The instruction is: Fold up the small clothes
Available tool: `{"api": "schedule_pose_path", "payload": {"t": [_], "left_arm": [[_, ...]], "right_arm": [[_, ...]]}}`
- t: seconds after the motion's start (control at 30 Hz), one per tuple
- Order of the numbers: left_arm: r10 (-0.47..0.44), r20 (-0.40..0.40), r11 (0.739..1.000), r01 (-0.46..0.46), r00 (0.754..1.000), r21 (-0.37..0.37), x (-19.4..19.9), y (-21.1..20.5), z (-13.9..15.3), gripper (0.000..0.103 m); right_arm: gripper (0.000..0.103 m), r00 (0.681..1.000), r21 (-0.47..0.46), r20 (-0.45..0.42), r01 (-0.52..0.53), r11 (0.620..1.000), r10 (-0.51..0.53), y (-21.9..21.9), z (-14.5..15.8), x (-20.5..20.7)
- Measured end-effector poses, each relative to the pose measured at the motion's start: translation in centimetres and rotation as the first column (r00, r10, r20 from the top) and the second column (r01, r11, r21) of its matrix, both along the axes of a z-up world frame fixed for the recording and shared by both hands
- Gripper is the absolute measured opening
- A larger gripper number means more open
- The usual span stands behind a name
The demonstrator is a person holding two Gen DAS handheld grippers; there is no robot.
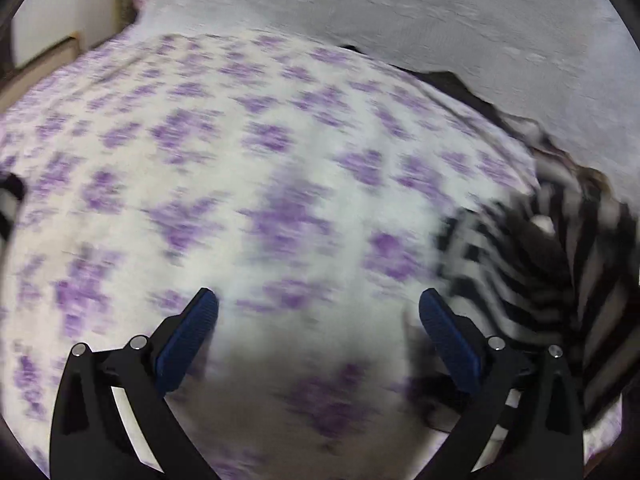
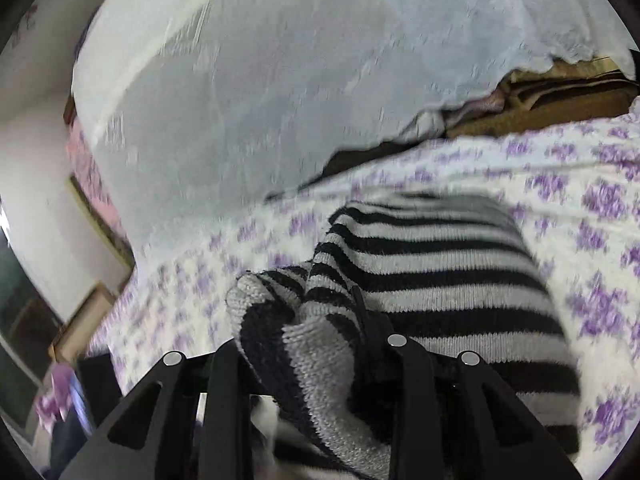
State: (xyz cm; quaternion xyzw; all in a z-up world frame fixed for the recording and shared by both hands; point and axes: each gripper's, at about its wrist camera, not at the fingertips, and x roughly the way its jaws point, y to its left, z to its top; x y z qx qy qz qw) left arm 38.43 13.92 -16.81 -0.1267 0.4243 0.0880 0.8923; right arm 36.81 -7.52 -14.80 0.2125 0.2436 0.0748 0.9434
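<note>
A black-and-grey striped knit garment (image 2: pixel 440 272) lies on a white bedsheet with purple flowers (image 2: pixel 592 200). My right gripper (image 2: pixel 296 324) is shut on a bunched edge of it, and the knit folds up over the fingers and hides the pads. In the left wrist view the same striped garment (image 1: pixel 536 264) lies crumpled at the right, with the flowered sheet (image 1: pixel 240 160) filling the rest. My left gripper (image 1: pixel 320 312) hangs open above the sheet, its blue pads (image 1: pixel 200 320) wide apart and holding nothing. Its right pad is close to the garment's edge. Both views are motion-blurred.
A pale grey blanket (image 1: pixel 440 20) covers the far side of the bed and rises as a large mound (image 2: pixel 260 100) in the right wrist view. Brown bedding (image 2: pixel 560 96) shows under its edge at the far right. A wooden frame (image 1: pixel 48 56) and a wall (image 2: pixel 36 160) lie to the left.
</note>
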Motion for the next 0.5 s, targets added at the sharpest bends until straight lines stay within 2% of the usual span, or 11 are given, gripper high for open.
{"api": "schedule_pose_path", "payload": {"t": [0.13,0.2,0.3,0.37,0.43,0.47,0.5], "left_arm": [[0.014,-0.045,1.000,-0.014,0.999,-0.019,0.7,1.0,-0.8,0.098],[0.000,-0.050,1.000,0.001,0.999,0.021,0.8,0.3,-0.9,0.098],[-0.008,-0.061,0.998,0.012,0.998,0.065,0.9,-0.4,-1.1,0.098],[-0.007,-0.065,0.998,0.012,0.998,0.065,1.0,-0.3,-1.2,0.098],[-0.004,-0.063,0.999,0.007,0.998,0.052,0.9,0.0,-1.2,0.098],[-0.005,-0.063,0.999,0.008,0.998,0.044,0.9,0.1,-1.2,0.098],[-0.005,-0.063,0.999,0.008,0.998,0.039,0.9,0.2,-1.2,0.099]], "right_arm": [[0.028,0.996,-0.100,-0.061,-0.073,0.992,0.067,2.3,-2.0,-0.5],[0.029,0.987,-0.185,-0.121,-0.128,0.974,0.106,3.6,-3.3,-0.6],[0.033,0.982,-0.300,-0.132,-0.166,0.939,0.132,4.7,-4.1,-1.4],[0.047,0.974,-0.320,-0.151,-0.212,0.923,0.171,4.9,-3.9,-1.6],[0.053,0.966,-0.348,-0.163,-0.247,0.904,0.201,5.1,-3.5,-2.2],[0.065,0.957,-0.369,-0.170,-0.281,0.886,0.233,5.0,-3.3,-2.8],[0.068,0.945,-0.373,-0.174,-0.325,0.869,0.279,5.0,-3.0,-3.5]]}}
